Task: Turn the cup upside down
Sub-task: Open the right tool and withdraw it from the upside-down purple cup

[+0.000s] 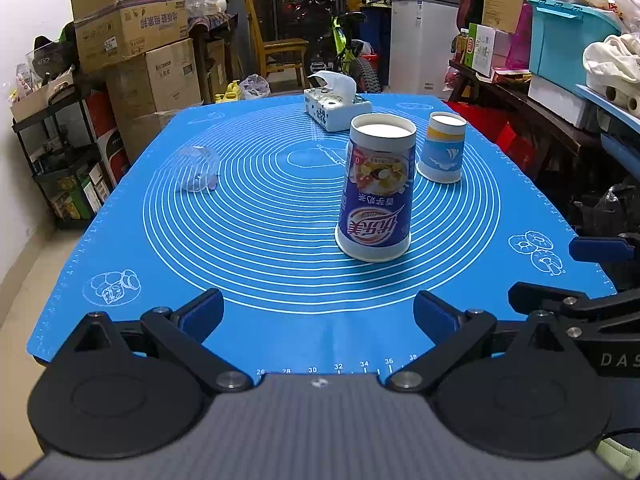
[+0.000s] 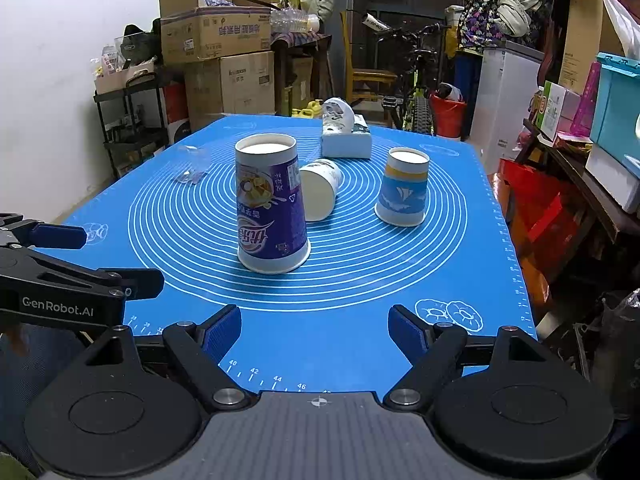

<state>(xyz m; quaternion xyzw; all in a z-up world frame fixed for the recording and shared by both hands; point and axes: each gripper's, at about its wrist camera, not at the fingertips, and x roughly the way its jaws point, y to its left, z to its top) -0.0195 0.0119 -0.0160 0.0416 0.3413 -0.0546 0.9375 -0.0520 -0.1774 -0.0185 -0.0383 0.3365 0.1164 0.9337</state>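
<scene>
A tall purple paper cup (image 1: 376, 188) (image 2: 271, 204) stands upside down, mouth on the blue mat (image 1: 256, 248) (image 2: 360, 280). A blue and yellow paper cup (image 1: 442, 148) (image 2: 404, 188) also stands upside down behind it to the right. A white paper cup (image 2: 320, 190) lies on its side behind the purple cup; the left wrist view hides it. A clear plastic cup (image 1: 198, 168) (image 2: 192, 166) lies on its side at the left. My left gripper (image 1: 318, 314) is open and empty near the mat's front edge. My right gripper (image 2: 316, 330) is open and empty beside it.
A white tissue box (image 1: 336, 108) (image 2: 346, 136) sits at the mat's far end. Stacked cardboard boxes (image 1: 140, 40), a black shelf (image 1: 60, 152), a bicycle (image 1: 344, 52) and a cluttered bench (image 2: 580, 160) surround the table.
</scene>
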